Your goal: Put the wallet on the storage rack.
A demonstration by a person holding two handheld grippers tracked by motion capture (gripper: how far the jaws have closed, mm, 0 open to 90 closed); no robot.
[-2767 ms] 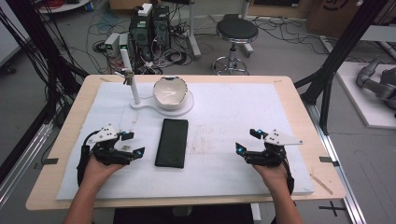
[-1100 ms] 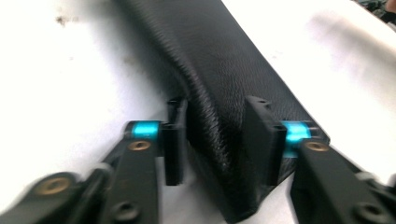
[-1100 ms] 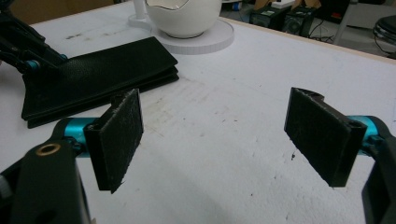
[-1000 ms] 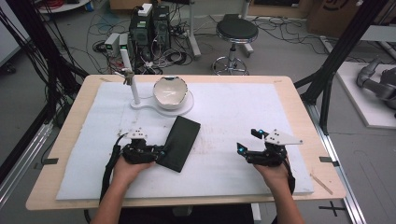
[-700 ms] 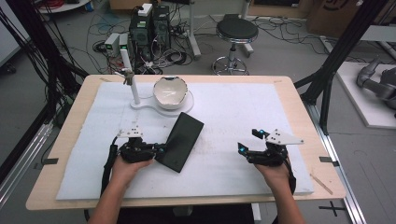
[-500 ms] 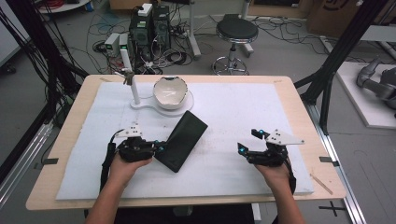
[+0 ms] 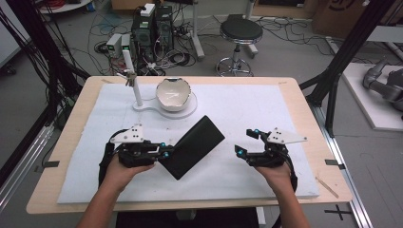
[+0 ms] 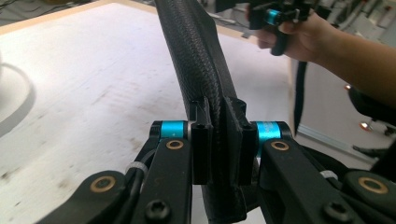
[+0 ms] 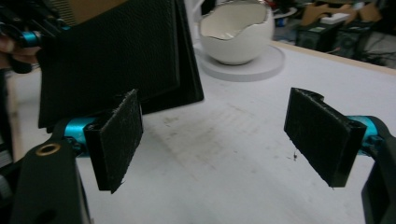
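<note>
Clearly clamped between the left gripper's (image 8: 217, 135) jaws: black textured wallet (image 7: 192, 146), pinched at its near corner, lifted and angled diagonally over the white mat (image 7: 266, 114), near the white bowl (image 7: 173, 94) on its stand. Right gripper (image 7: 248, 142) resting low on the mat, well apart from the wallet, jaws spread wide and holding nothing, hand (image 7: 275, 173) behind it.

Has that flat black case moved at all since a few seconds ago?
Yes. The black case, clamped in the left gripper, has swung from square-on to diagonal, its far end now pointing right of the white bowl.
</note>
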